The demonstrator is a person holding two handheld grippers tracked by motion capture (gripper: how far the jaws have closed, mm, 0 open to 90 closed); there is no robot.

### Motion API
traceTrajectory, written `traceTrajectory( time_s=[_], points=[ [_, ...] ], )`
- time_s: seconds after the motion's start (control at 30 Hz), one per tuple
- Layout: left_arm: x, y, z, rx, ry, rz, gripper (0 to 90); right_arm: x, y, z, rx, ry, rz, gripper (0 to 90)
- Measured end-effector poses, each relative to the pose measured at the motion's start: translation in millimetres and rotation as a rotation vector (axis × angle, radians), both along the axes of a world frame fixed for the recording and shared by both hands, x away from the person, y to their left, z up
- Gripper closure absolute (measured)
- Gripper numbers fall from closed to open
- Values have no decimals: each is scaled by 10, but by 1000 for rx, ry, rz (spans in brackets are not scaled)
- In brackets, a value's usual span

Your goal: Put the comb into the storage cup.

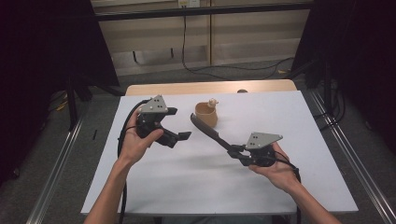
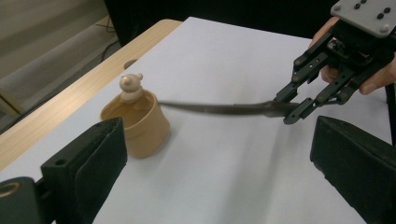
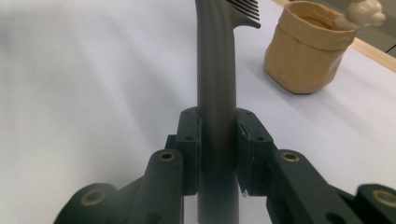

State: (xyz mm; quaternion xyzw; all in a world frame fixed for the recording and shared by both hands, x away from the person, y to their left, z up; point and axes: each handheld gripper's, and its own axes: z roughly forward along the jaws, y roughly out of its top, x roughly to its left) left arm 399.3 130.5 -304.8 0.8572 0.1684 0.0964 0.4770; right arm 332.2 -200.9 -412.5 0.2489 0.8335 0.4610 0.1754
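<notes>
High view: the right gripper pinches the handle of a dark comb, whose far end lies just left of the tan cup on the white table. The left gripper is held spread, left of the comb.

Left gripper view: wide-apart jaws frame the cup and comb.

Right gripper view: the jaws clamp the comb's handle; the cup sits far right.
</notes>
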Motion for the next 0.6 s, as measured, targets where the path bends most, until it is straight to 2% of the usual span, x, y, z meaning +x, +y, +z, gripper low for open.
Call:
traceTrajectory(
  time_s=[0.07, 0.2, 0.3, 0.6],
  points=[
    [-8, 20, -29, -15, 18, -8, 45, 2, -24, 3, 31, 5, -11, 729],
    [-25, 33, -114, -46, 22, 20, 46, 15, -67, -2, 78, 1, -32, 728],
    [-34, 28, -180, -33, 20, 24, 46, 16, -91, -7, 112, 6, -40, 728],
    [-108, 54, -276, -58, 3, 58, 46, -13, -114, -48, 161, 3, -66, 728]
  ],
)
